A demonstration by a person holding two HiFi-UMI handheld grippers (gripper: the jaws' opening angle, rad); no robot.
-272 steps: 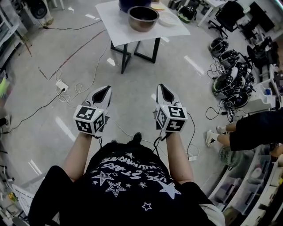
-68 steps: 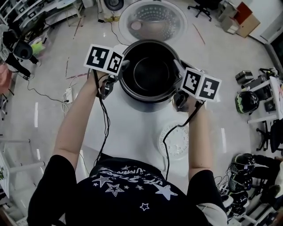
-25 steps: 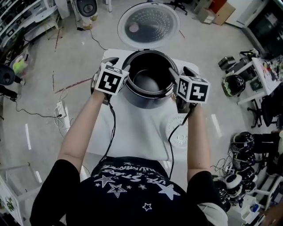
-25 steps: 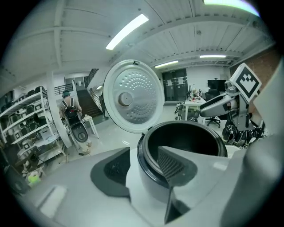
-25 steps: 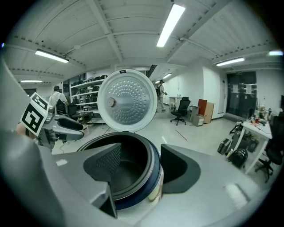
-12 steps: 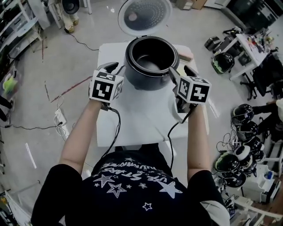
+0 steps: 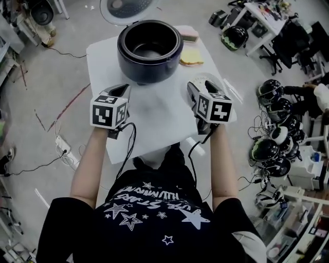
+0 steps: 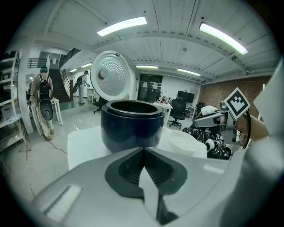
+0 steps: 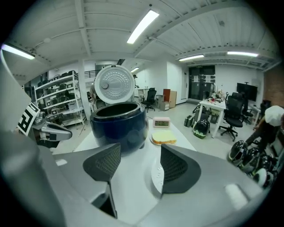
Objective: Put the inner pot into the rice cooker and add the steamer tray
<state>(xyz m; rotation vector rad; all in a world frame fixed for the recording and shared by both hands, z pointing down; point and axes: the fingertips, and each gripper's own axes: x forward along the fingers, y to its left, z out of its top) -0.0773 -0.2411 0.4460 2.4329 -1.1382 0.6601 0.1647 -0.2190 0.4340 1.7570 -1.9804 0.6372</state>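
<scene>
The dark blue rice cooker stands at the far end of the white table, its round lid swung up behind. The inner pot sits inside it, with its rim level with the cooker's mouth. My left gripper hovers over the table short of the cooker, its jaws closed together and holding nothing. My right gripper is open above the white perforated steamer tray, which lies flat on the table's right side.
A yellow sponge on a plate and a pink clock lie right of the cooker. Helmets crowd the floor at the right, and cables run at the left. People stand far off.
Both grippers have drawn back from the cooker's rim toward the table's near edge. The inner pot stays in the cooker. The head view has shifted, so the cooker sits farther away.
</scene>
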